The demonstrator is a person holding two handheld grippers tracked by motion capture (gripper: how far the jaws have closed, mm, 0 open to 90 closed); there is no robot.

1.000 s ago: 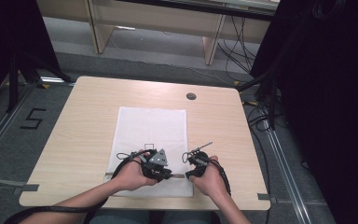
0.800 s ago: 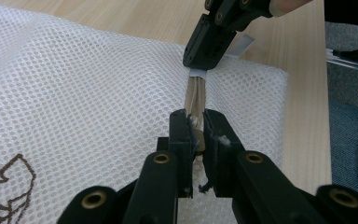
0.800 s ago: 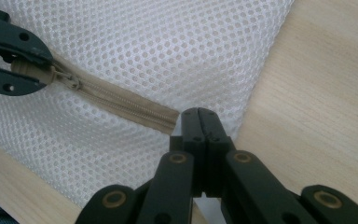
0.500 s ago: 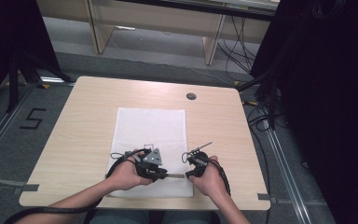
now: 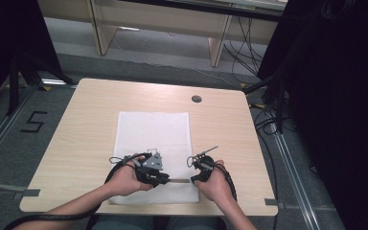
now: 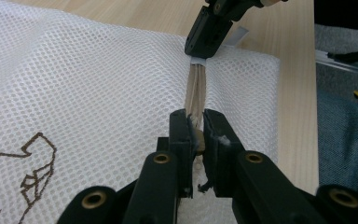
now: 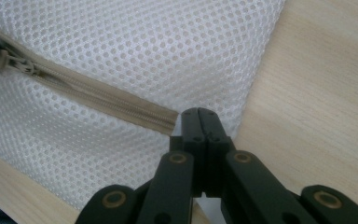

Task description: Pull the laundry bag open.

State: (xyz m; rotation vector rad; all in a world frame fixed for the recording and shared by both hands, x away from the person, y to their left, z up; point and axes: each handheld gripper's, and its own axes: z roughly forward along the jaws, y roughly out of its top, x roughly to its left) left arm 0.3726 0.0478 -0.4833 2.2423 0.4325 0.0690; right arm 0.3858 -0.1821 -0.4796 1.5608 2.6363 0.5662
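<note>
left gripper [image 6: 195, 135]: jaws pinched on the zipper pull [image 6: 197, 140]
zipper [image 6: 196, 91]: beige, runs ahead to the right gripper [image 6: 197, 52]
mesh bag [image 6: 84, 88]: white, on wooden table [image 6: 293, 84]

Both grippers, left [image 5: 159, 176] and right [image 5: 197, 173], are black with brass-coloured rivets at the jaw pivots. Black cables trail along bare forearms. A grey plate tops the left.

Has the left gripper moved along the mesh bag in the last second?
Yes, slightly. In the high view the left gripper has edged toward the right gripper, judged against the white mesh bag, which lies where it was on the table.
</note>
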